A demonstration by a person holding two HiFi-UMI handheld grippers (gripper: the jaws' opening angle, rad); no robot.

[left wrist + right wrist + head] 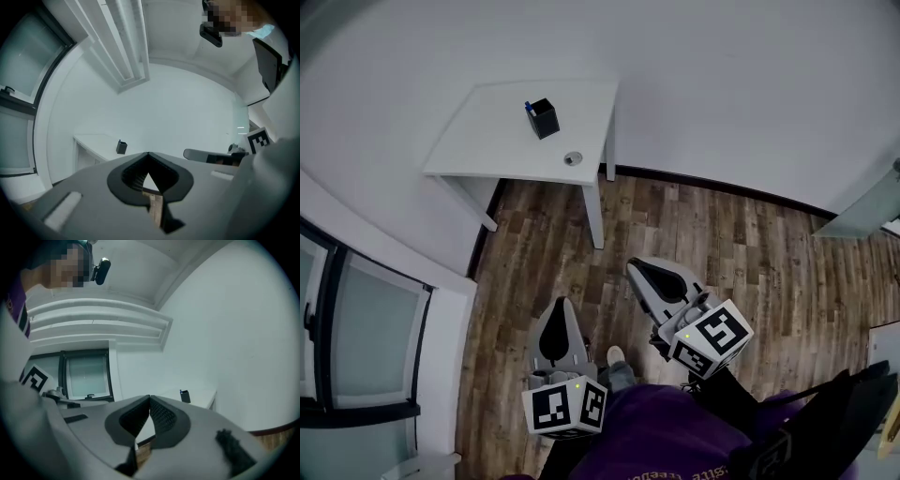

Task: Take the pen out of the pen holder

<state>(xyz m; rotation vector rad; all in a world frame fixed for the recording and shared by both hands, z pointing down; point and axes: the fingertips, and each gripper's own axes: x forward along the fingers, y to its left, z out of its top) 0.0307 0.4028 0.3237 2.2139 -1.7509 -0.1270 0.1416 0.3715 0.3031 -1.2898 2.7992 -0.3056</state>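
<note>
A black pen holder (545, 120) stands on the white table (487, 141) in the far corner of the room, with a blue-capped pen (528, 106) sticking out of it. Both grippers hover over the wooden floor, well short of the table. My left gripper (561, 303) has its jaws shut with nothing between them, and my right gripper (636, 266) is likewise shut and empty. The pen holder (121, 147) appears small and distant in the left gripper view. It is just as far off in the right gripper view, where the pen holder (184, 395) stands on the table's top.
A round grommet (573, 158) sits near the table's front edge. The table legs (595, 217) stand on the wood floor (694, 234). Dark-framed windows (356, 328) line the left side. A pale panel (862, 211) is at the right edge. The person's purple garment (666, 436) fills the bottom.
</note>
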